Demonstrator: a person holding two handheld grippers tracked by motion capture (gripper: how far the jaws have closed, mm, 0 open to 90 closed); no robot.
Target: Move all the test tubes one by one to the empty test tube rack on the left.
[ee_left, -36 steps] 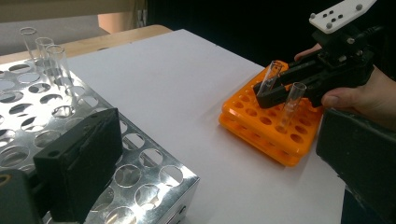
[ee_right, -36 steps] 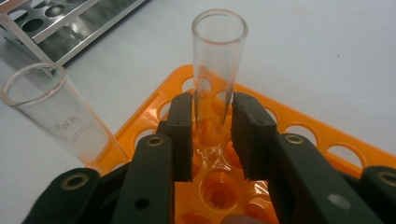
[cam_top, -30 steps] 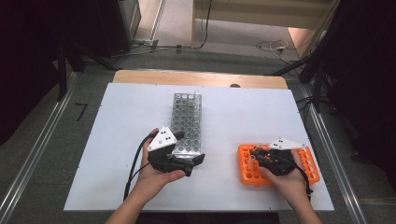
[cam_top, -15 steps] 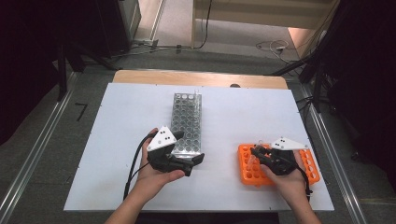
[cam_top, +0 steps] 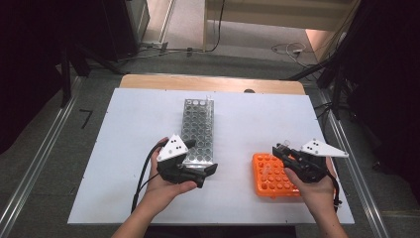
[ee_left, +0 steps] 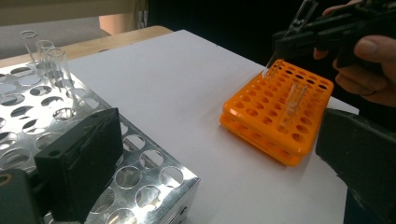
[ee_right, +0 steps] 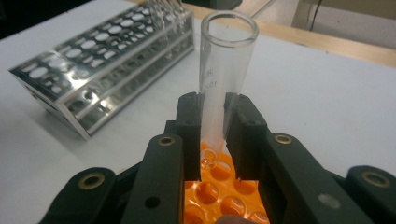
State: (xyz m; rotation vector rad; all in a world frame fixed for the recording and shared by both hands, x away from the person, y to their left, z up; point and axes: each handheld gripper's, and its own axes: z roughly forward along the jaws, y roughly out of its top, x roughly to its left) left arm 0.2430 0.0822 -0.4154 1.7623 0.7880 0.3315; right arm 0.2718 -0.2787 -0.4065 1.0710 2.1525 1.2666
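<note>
From the high view, the right tool (cam_top: 278, 150) is hovering over the far-left corner of the orange rack (cam_top: 276, 176), which sits near the front right of the white tabletop (cam_top: 129, 124). The left tool (cam_top: 210, 171) rests at the near end of the metal rack (cam_top: 197, 130). There's plenty of bare tabletop between the two racks, so swinging across shouldn't snag anything, but the orange rack is pretty close to the front edge.

In the left gripper view, the left tool (ee_left: 219, 154) is spread wide open with nothing in it, one jaw lying over the metal rack's corner. Across the way the right tool pinches a glass test tube (ee_left: 286, 40) tilted, with its bottom just at the orange rack (ee_left: 275, 112). A second tube (ee_left: 290, 106) stands in that rack nearby, so mind it.

In the right gripper view, the right tool (ee_right: 215, 135) is clamped on the test tube (ee_right: 222, 74) around its lower part, rounded tip right above a hole. I'd straighten the tube first, then move straight along the hole's axis, no sideways drag.
</note>
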